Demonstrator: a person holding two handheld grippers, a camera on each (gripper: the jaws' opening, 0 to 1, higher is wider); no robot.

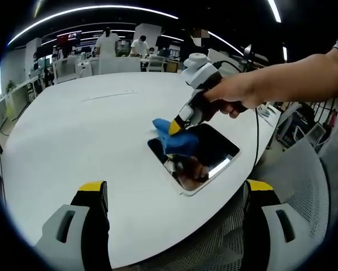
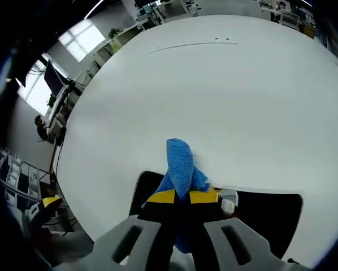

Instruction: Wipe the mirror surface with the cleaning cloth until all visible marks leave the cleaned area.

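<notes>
A dark rectangular mirror [image 1: 211, 155] lies flat near the edge of the round white table [image 1: 90, 130]. My right gripper [image 1: 177, 125], held by a person's hand [image 1: 237, 93], is shut on a blue cleaning cloth [image 1: 177, 141] and presses it on the mirror's left part. In the right gripper view the right gripper [image 2: 183, 196] pinches the cloth [image 2: 180, 161] over the mirror's [image 2: 265, 217] far edge. My left gripper [image 1: 176, 189] hovers open in front of the table edge, its jaws wide apart with nothing between them.
A grey mesh chair [image 1: 296, 180] stands close to the table edge by the mirror. A cable [image 1: 256, 141] hangs from the right gripper. Desks and people [image 1: 107, 42] are far behind the table. Bright windows [image 2: 81, 39] lie beyond the table's far side.
</notes>
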